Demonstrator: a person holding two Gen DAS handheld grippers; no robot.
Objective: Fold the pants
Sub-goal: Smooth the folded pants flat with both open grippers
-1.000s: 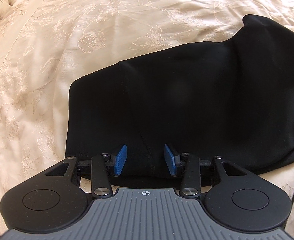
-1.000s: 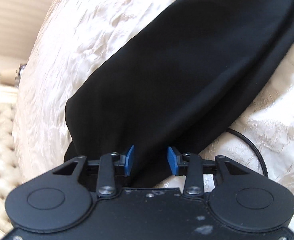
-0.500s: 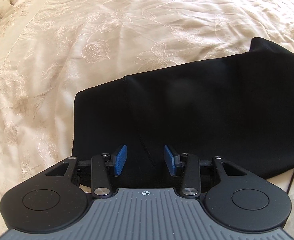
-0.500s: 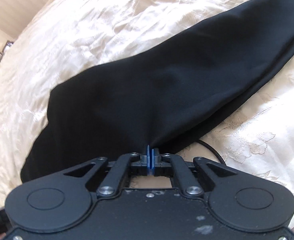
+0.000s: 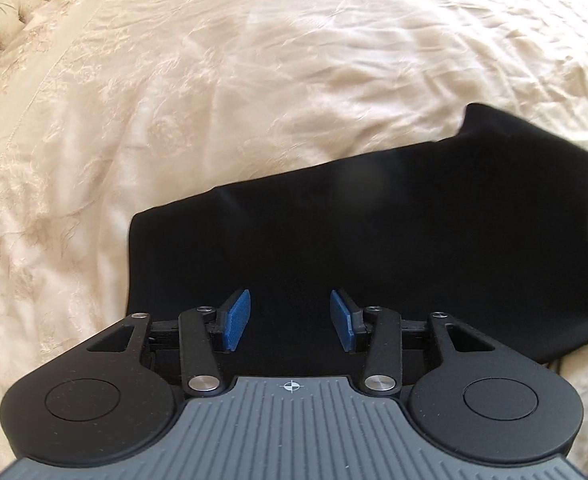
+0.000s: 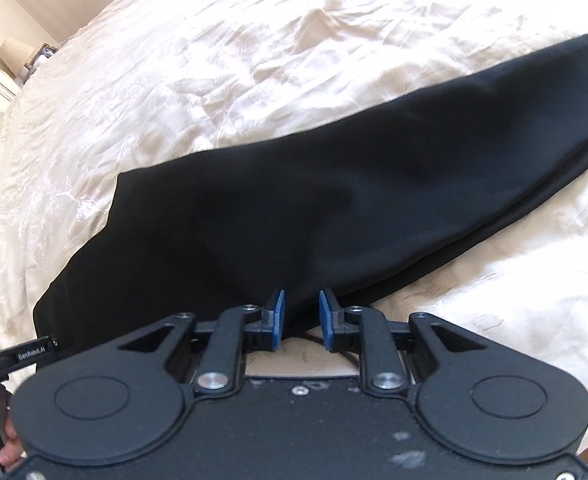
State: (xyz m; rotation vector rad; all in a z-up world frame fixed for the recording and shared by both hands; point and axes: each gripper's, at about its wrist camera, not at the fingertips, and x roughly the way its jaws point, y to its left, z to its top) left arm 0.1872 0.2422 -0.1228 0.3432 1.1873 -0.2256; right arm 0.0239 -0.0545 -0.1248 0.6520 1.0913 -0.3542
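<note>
Reopening off pants [image 6: 333, 184], right claw [image 6: 301, 314] spread; only left claw [image 5: 290, 320] view shows headboard [image 5: 2, 12].

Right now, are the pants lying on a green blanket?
No, the black pants lie on a cream bedspread with a flower pattern stitched in.

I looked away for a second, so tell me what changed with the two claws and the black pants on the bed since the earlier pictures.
The right claw snapped shut at the near edge of the black pants, then its jaws have just been opening again; nothing is pinched between them now. Both claws pulled back upward, so more of the bedspread shows. The left claw stayed open over the pants, which still lie flat, folded lengthwise.
</note>
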